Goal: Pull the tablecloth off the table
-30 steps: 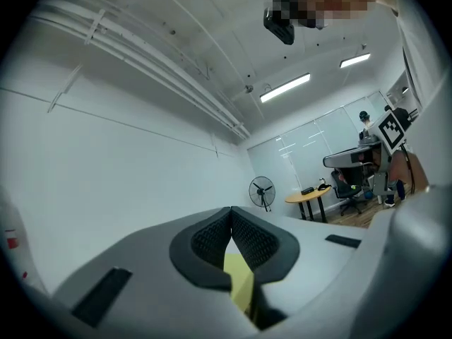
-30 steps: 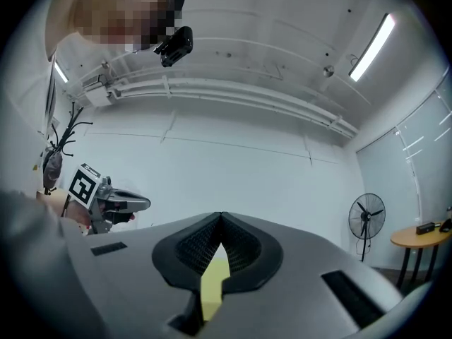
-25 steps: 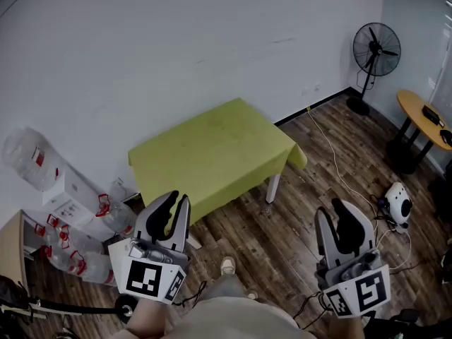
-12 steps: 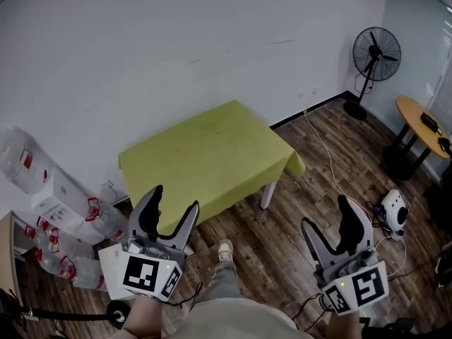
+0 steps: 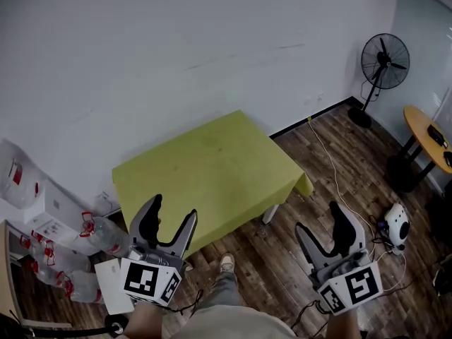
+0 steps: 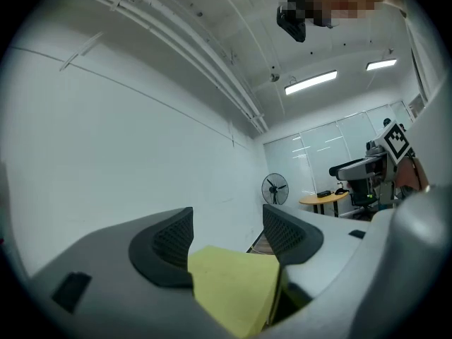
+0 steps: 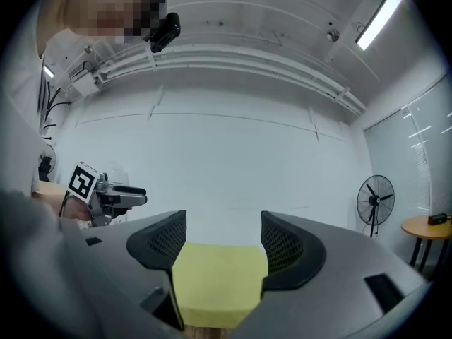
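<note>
Far left, against the white wall (image 5: 176, 41), clear water bottles (image 5: 95, 226) with red handles lie beside white boxes (image 5: 48, 210) on the wooden floor (image 5: 282, 249). Next along, the left gripper (image 5: 173, 210) is held level, short of the bench's near edge. Its fingers (image 6: 169, 235) have just been opening and stand well apart with nothing pressed between them; only the cloth ahead shows through the gap. The yellow-green tablecloth (image 5: 212, 164) lies spread flat over the whole bench top, its edges hanging down all round and a corner drooping at the right, with one white bench leg (image 5: 270, 214) showing beneath. A shoe (image 5: 227, 263) shows on the floor between the grippers. The right gripper (image 5: 321, 219) is also held level, facing the cloth from a short way off, not touching it. Its fingers (image 7: 286, 242) have likewise just been opening and stand wide, empty. Further right, a thin cable (image 5: 332, 168) trails over the boards toward a white device (image 5: 397, 224). A standing fan (image 5: 383, 66) is by the wall, and a round wooden-topped stand (image 5: 424, 126) sits at the far right.
</note>
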Motion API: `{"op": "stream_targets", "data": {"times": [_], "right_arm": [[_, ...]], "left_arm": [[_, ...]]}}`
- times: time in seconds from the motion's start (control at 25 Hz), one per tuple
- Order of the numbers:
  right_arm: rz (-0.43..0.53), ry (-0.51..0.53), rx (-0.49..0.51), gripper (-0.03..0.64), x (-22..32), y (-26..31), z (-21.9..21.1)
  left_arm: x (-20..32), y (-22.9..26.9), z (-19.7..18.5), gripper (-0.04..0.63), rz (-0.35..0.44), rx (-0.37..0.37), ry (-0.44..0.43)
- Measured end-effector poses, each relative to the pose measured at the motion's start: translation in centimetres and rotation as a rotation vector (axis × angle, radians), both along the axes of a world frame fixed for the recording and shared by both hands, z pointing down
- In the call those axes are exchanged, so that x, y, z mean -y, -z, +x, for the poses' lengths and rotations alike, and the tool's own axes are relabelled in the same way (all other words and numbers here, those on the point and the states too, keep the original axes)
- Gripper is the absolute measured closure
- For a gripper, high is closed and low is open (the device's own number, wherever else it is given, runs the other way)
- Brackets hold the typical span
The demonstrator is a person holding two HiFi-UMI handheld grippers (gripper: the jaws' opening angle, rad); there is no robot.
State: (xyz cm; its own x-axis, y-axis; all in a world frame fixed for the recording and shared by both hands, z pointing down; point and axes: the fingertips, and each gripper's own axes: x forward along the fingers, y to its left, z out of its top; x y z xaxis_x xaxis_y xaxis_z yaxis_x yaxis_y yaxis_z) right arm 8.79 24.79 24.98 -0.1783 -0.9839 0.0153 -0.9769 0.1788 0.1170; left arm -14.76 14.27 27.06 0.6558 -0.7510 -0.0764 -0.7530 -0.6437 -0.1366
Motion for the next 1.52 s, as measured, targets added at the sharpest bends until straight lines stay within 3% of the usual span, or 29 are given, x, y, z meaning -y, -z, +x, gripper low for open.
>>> {"op": "stream_targets", "data": {"times": [0.32,0.8,0.96,1.16,1.52], "right_arm": [[-0.058,0.002,0.010,0.278,14.3,-1.1,0.6],[-0.162,-0.011,0.081,0.278,35.1,-5.7,1.8],[-0.218,-0.034,0.034,0.278,40.1,-8.6,2.8],[-0.252,-0.022,0.113,0.278,45.3,-11.1,3.4],[-0.387,0.027,0.123,0.278,53.5,-19.1,4.6]], "left_arm": [[13.6,-2.4,0.9,0.286,-0.092,0.048,0.002],[31.8,-5.9,2.3,0.285,-0.145,0.079,-0.027],[36.1,-8.4,2.5,0.286,-0.184,0.079,-0.012],[39.8,-11.8,4.1,0.286,-0.324,0.061,-0.043],[46.7,-18.1,7.5,0.286,-0.419,0.100,-0.018]]}}
